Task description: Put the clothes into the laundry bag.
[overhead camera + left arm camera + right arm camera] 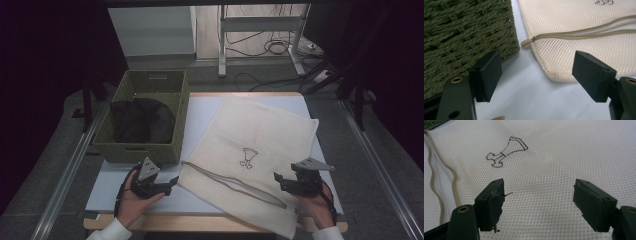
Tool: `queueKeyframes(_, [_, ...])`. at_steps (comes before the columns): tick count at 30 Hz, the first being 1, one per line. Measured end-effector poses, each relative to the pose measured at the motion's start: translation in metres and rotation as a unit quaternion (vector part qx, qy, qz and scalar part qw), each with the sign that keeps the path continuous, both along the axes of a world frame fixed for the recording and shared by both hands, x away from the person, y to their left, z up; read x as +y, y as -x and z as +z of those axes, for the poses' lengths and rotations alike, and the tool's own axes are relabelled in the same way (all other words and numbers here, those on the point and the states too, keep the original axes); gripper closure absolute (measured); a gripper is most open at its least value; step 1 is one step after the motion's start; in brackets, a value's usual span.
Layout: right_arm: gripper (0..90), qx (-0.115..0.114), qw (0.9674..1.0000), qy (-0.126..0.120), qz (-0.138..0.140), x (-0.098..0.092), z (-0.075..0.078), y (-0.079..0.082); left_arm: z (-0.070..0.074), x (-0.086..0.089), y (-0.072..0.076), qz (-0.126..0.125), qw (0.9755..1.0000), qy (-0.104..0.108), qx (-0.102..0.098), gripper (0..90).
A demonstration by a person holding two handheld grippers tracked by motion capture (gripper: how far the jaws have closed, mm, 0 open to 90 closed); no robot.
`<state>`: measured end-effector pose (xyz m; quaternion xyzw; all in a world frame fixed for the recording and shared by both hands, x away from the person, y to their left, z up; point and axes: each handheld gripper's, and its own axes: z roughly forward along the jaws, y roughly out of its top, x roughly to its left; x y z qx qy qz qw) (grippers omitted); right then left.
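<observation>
Jaws of both grippers wide apart and empty, left gripper [172, 181] beside mesh bag [250, 135], right gripper [278, 180] over it.

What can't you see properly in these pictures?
- Dark cloth in the basket: the high view is too dim to tell what it is.
- Inside the mesh bag: hidden by its fabric.
- Bag's near corner: cut off by the high view's bottom edge.

White table [200, 117], green woven basket [145, 150] at left, cream mesh bag [255, 135] spread beside it
</observation>
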<state>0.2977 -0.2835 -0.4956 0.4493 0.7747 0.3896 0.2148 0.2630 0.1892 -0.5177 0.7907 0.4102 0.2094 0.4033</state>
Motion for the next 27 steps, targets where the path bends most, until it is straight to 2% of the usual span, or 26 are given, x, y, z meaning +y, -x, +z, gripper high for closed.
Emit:
queueKeyframes(6, [27.5,0.004,0.9999,-0.009,0.008,0.001,0.004,-0.003,-0.001,-0.002,0.0,0.0,1.0,0.001,0.004,23.5])
queueKeyframes(11, [27.4,0.002,0.9997,-0.003,0.022,0.006,0.013,-0.006,-0.002,-0.006,0.0,-0.008,0.9999,-0.009,0.0,22.6])
queueKeyframes(12, [27.3,0.0,0.9995,0.002,0.03,0.011,0.018,-0.011,-0.002,-0.009,0.001,-0.009,0.9998,-0.016,0.0,22.6])
queueKeyframes(16, [27.8,0.003,0.9988,0.011,0.049,0.023,0.026,-0.019,-0.003,-0.011,0.002,-0.011,0.9997,-0.019,0.004,22.7])
queueKeyframes(21, [28.3,0.01,0.9973,0.017,0.071,0.037,0.033,-0.026,-0.003,-0.009,0.002,-0.007,0.9998,-0.017,0.007,23.0])
queueKeyframes(22, [28.5,0.012,0.9964,0.022,0.081,0.045,0.038,-0.028,-0.002,-0.008,0.002,-0.007,0.9998,-0.017,0.007,23.0])
queueKeyframes(27, [28.5,0.019,0.9947,0.033,0.095,0.059,0.042,-0.033,-0.003,-0.009,0.002,-0.008,0.9998,-0.017,0.007,22.9])
